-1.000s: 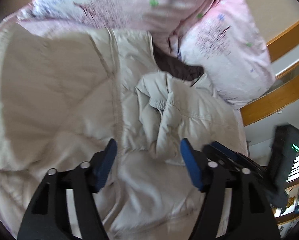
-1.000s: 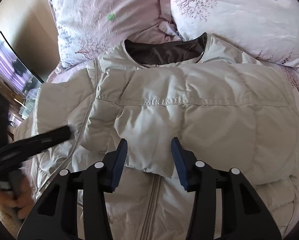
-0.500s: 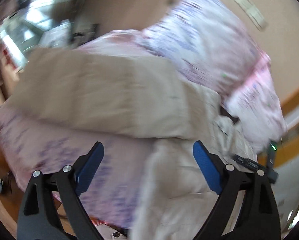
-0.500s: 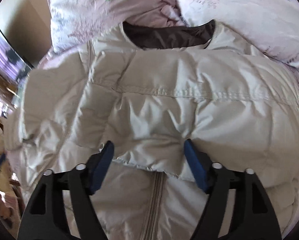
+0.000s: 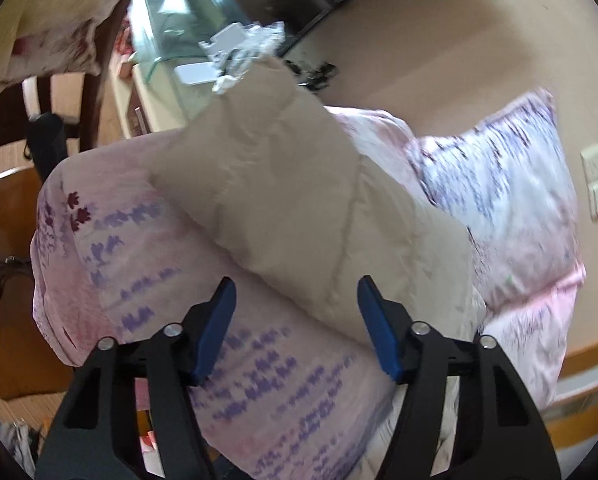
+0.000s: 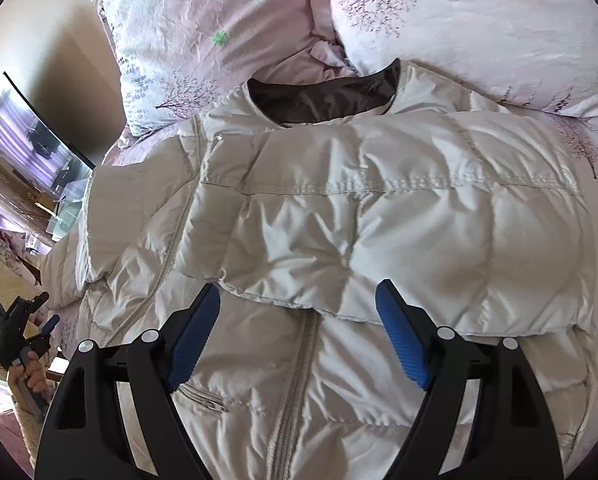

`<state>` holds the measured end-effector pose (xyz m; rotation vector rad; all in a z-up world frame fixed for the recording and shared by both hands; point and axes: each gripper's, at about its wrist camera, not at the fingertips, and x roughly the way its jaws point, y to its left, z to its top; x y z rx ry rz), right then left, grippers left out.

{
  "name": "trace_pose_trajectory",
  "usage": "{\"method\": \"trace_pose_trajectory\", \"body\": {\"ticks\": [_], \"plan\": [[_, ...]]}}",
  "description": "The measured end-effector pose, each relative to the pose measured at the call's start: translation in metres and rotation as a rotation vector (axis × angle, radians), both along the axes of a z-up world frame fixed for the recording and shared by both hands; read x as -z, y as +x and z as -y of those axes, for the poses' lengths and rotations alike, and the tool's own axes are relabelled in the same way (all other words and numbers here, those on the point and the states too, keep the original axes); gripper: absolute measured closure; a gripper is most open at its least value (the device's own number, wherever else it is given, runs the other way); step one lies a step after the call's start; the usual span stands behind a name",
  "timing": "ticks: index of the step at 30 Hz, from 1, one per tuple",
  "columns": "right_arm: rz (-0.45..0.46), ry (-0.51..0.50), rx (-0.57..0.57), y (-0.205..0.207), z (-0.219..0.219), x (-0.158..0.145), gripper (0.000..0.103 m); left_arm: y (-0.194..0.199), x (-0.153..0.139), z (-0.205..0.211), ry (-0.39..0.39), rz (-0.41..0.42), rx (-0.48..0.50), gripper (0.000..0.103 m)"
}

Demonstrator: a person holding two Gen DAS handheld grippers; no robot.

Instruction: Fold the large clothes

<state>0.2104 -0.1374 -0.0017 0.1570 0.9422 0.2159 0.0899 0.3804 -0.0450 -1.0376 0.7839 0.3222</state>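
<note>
A cream quilted puffer jacket [image 6: 379, 216] lies face up on the bed, brown lining at its collar [image 6: 323, 96]. One sleeve is folded across its chest. The other sleeve [image 5: 283, 200] lies stretched out toward the bed's edge in the left wrist view. My left gripper [image 5: 297, 312] is open and empty, just short of that sleeve. It also shows small at the far left of the right wrist view [image 6: 23, 332]. My right gripper [image 6: 299, 336] is open and empty, above the zipper [image 6: 295, 392] just below the folded sleeve's cuff edge.
Two pink floral pillows [image 6: 227, 28] [image 6: 479, 20] lie at the head of the bed. The pink floral sheet [image 5: 147, 280] drops off at the bed's edge. A glass stand [image 5: 167, 44] and a TV [image 6: 35, 144] stand beyond. A wall switch [image 5: 597, 184] is at right.
My left gripper swung away from the jacket's middle to the outstretched sleeve at the bed's edge. My right gripper opened wider over the folded sleeve's cuff.
</note>
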Motion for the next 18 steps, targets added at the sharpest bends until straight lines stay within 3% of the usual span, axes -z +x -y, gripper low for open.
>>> {"method": "trace_pose_trajectory", "body": {"ticks": [7,9,11,13,18], "plan": [[0.022,0.004,0.017,-0.005,0.011,-0.003,0.021,-0.004,0.007,-0.020,-0.064,0.048,-0.087,0.054],[0.028,-0.007,0.017,-0.006,0.011,-0.003,0.021,-0.003,0.010,-0.025,-0.081,0.049,-0.113,0.063],[0.035,-0.019,0.016,-0.008,0.011,-0.003,0.021,0.000,0.013,-0.030,-0.091,0.037,-0.127,0.080],[0.042,-0.024,0.020,-0.010,0.014,-0.003,0.021,0.003,0.015,-0.034,-0.112,0.045,-0.126,0.090],[0.062,-0.024,0.043,-0.013,0.026,-0.006,0.021,0.007,-0.019,-0.029,-0.063,0.129,-0.108,0.097]]}}
